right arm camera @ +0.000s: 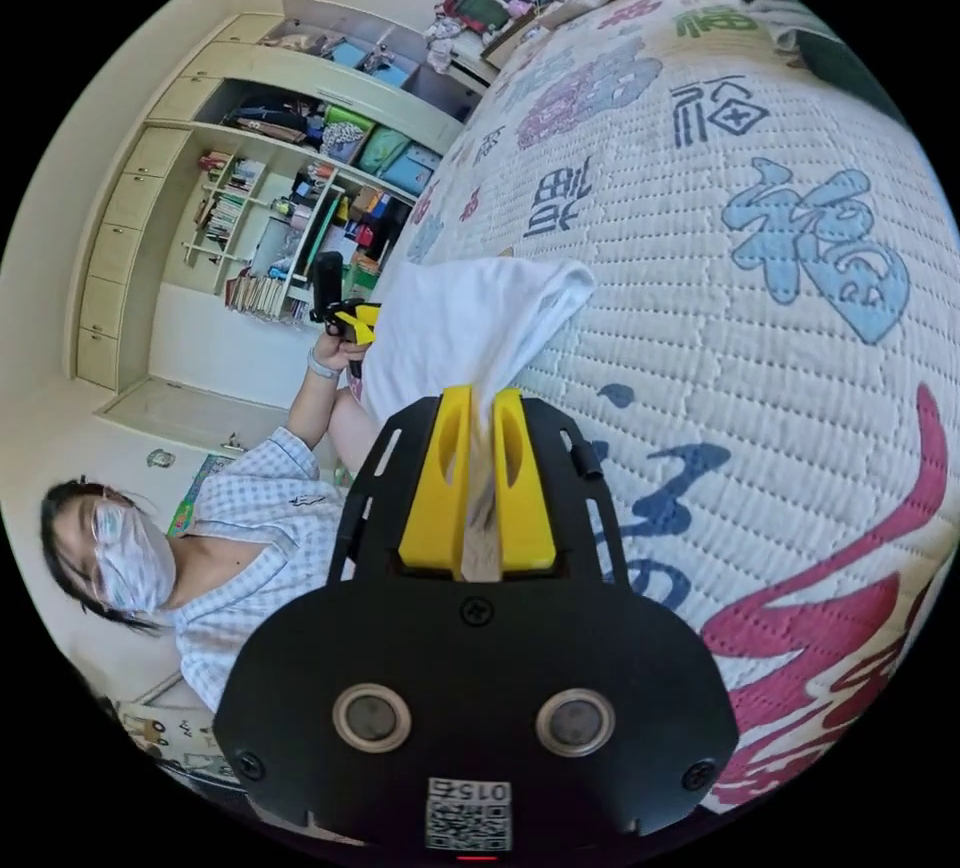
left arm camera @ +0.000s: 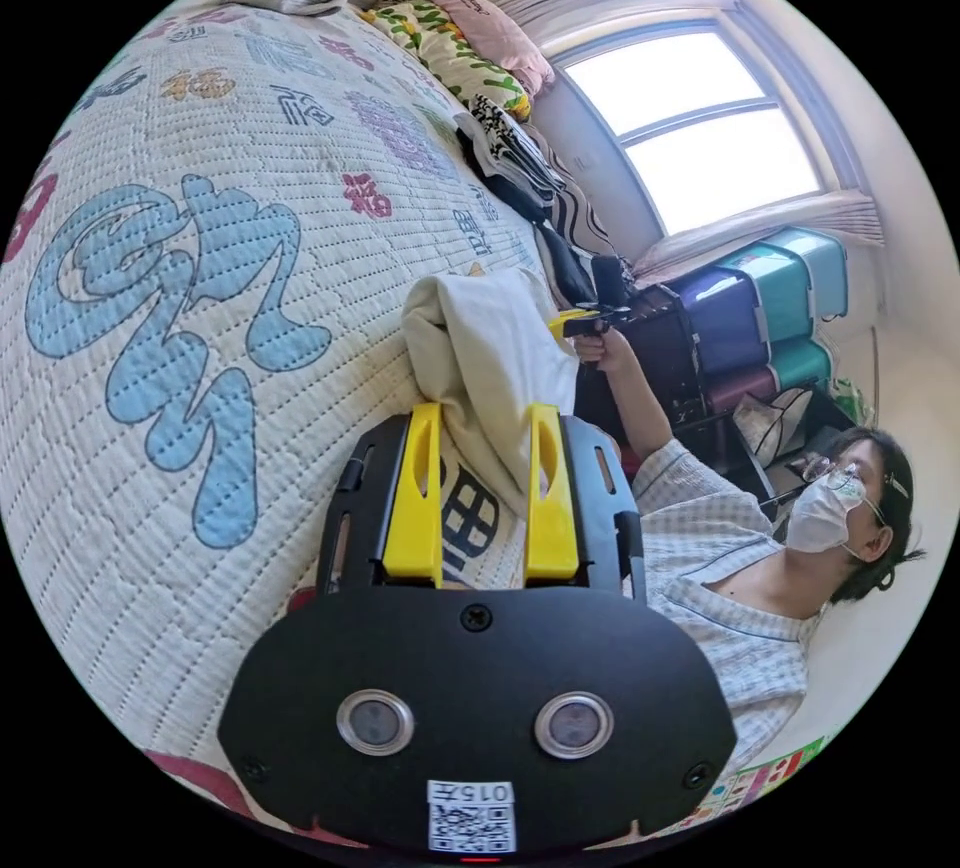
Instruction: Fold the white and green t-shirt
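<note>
Holding one white t-shirt (left arm camera: 500,358) up over a quilted bedspread (left arm camera: 200,238), two sets of yellow tongs each have a bunch of its cloth. In the left gripper view the left tongs (left arm camera: 487,428) stand fairly wide, with a thick fold of the shirt running down between the jaws; whether both jaws press on it I cannot tell. In the right gripper view the right tongs (right arm camera: 481,413) are drawn narrow and pinch a thin strip of the t-shirt (right arm camera: 470,328) between both jaws. The shirt's green part is hidden (only white cloth faces either camera), and its lower half is cut off behind the tongs. The bedspread (right arm camera: 760,208) carries large printed characters in blue, red, purple and green, too stylised and warped by the lens to read. Each view catches the other gripper far off, gripped in a hand: the right one (left arm camera: 585,320), the left one (right arm camera: 345,316), both too small to judge. A person in a checked top (left arm camera: 720,548) sits beside the bed. Stacked storage boxes (left arm camera: 770,308) stand below a window (left arm camera: 700,123); open shelves (right arm camera: 300,208) hold books whose spines are unreadable.
</note>
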Action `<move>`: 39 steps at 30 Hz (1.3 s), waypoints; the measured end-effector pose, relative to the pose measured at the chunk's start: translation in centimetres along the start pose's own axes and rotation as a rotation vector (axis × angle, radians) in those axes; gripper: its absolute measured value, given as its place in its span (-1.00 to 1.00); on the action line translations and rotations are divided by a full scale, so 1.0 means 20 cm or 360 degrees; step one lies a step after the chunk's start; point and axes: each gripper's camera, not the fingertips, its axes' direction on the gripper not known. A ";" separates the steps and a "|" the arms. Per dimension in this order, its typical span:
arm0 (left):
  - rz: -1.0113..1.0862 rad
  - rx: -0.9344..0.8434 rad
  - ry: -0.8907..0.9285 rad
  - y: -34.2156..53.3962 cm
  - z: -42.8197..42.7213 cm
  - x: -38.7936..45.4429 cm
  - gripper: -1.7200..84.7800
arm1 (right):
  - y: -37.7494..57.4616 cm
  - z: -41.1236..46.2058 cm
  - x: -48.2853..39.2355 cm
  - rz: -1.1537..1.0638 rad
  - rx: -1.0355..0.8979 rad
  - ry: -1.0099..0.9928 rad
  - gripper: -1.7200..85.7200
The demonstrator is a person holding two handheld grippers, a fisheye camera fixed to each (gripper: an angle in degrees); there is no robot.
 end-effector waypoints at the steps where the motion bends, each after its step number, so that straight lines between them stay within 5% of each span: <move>1: 0.0003 -0.0003 -0.0006 -0.01 0.00 0.00 -0.69 | -0.03 0.00 -0.02 0.0018 -0.0059 0.0036 -0.89; 6: -0.0024 -0.0024 0.0027 -0.08 0.01 -0.04 -0.75 | -0.23 0.02 -0.28 0.0137 -0.0398 0.0474 -0.93; 14: -0.0050 0.0054 0.0020 -0.05 -0.02 -0.08 -0.79 | -0.24 -0.01 -0.64 0.0073 -0.0377 0.0783 -0.95; 22: -0.0048 0.0061 0.0023 -0.03 -0.01 -0.13 -0.82 | -0.14 -0.07 -0.65 0.0009 -0.0297 0.0686 -0.95; 30: 0.0017 0.0162 0.0167 -0.06 -0.02 -0.17 -0.94 | 0.16 -0.36 -0.46 -0.0143 0.0142 0.0148 -0.95; 39: 0.0327 0.0203 0.0226 -0.76 0.13 0.11 -0.95 | 0.30 -1.00 -0.44 -0.0089 0.0582 0.0336 -0.95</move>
